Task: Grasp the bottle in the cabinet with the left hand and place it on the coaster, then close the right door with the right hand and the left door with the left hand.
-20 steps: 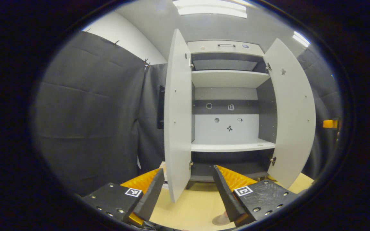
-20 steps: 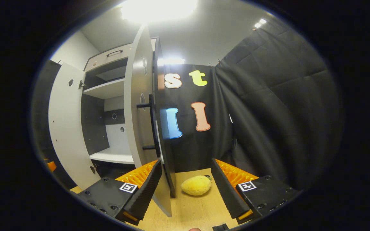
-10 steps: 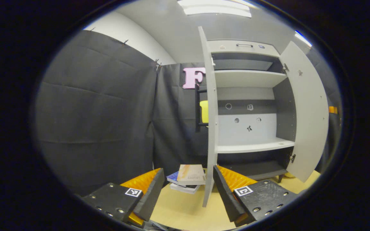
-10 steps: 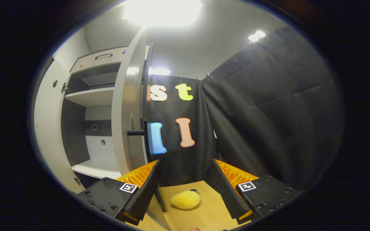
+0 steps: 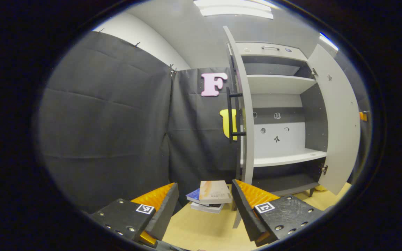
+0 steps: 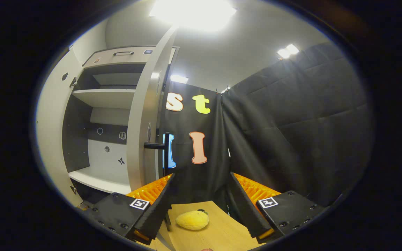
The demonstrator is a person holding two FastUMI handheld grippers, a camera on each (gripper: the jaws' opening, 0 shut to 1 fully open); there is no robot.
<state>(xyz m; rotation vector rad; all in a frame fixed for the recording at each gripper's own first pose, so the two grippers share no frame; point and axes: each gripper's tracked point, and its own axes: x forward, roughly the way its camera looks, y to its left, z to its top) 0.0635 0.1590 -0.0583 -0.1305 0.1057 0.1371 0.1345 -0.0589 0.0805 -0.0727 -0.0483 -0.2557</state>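
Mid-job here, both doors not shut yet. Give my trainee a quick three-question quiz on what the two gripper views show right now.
1. True or false: the left gripper is shut on the left door's handle.
2. What lies on the table between the left gripper's jaws? A) a stack of books B) a cup C) a plate
3. Fill in: in the right gripper view, the right gripper frames a yellow plush ____.

Key: 1 false, its jaws stand open and apart from the handle; 2 A, stack of books; 3 toy.
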